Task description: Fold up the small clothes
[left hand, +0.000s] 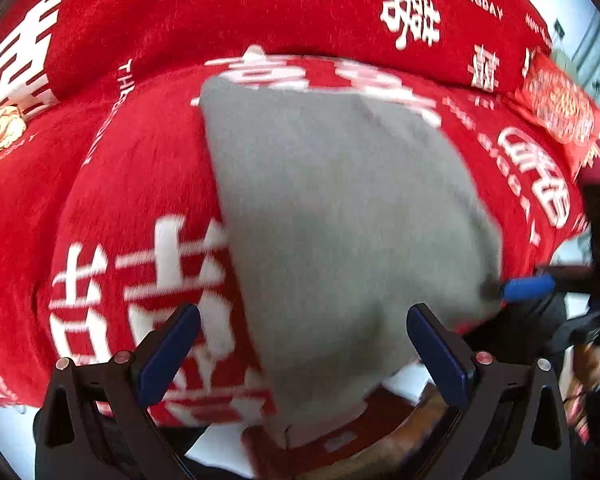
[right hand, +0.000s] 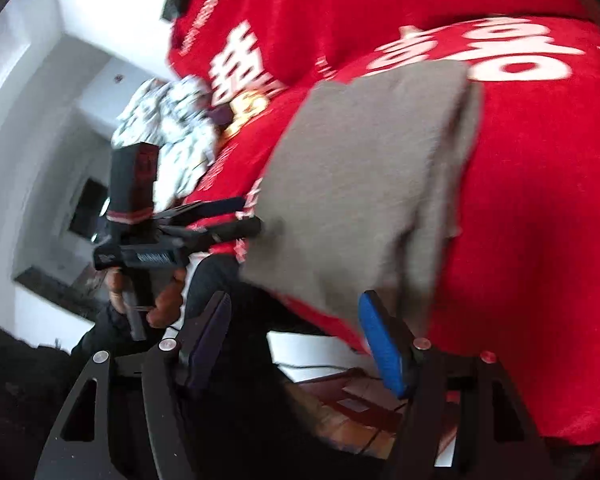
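Red blanket (left hand: 140, 160) under folded grey garment (left hand: 340, 220), left claw (left hand: 304, 356) spread, right claw (right hand: 296, 344) spread.

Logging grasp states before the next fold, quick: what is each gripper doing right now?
Left gripper: open, holding nothing; the grey garment lies ahead between its spread fingers.
Right gripper: open, empty, at the garment's near edge.

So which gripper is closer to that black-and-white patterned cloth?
Left. The left gripper is right beside the patterned cloth; the right gripper is further off, at the other end of the grey cloth's near edge.
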`<state>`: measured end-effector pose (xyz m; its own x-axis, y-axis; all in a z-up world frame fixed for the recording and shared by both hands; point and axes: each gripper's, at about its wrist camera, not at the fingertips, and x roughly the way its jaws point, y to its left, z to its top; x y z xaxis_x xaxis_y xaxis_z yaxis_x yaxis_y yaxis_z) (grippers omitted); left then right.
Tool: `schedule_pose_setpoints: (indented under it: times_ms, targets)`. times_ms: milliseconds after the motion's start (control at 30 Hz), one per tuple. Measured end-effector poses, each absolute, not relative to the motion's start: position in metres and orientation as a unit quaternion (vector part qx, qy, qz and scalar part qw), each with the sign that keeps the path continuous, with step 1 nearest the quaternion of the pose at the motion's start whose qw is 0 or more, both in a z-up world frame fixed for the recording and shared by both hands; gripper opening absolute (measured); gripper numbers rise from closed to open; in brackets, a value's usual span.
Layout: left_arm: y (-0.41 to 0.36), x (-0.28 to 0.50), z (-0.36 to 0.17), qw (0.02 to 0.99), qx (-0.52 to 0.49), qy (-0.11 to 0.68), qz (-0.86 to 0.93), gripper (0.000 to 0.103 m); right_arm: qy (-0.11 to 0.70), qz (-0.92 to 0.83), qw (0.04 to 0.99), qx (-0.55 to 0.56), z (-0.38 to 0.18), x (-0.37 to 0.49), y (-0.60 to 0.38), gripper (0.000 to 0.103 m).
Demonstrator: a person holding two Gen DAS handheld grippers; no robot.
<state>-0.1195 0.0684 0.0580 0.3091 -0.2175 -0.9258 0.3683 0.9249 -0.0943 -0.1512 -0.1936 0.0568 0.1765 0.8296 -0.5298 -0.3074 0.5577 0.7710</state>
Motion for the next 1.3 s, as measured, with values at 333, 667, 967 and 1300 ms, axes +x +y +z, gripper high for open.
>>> schedule_pose_setpoints:
  times_ms: [333,667,967,1300]
  targets:
    - [0.096,-0.125,0.056,0.821,0.07,0.56,-0.09,0.103,0.537,0.288,0.764,0.212,0.043,-0.156,-0.195,0.07]
    - [0.053,-0.089,0.07,0.852,0.107,0.511,-0.05,0.103,0.486,0.229,0.843,0.037,0.098,-0.147,-0.14,0.071]
    - [0.055,-0.08,0.058,0.843,0.09,0.526,-0.062,0.103,0.523,0.171,0.834,-0.044,0.076,-0.137,-0.11,0.078]
    - [0.055,-0.085,0.057,0.842,0.092,0.527,-0.063,0.103,0.5,0.176,0.843,-0.089,0.098,-0.165,-0.095,0.079]
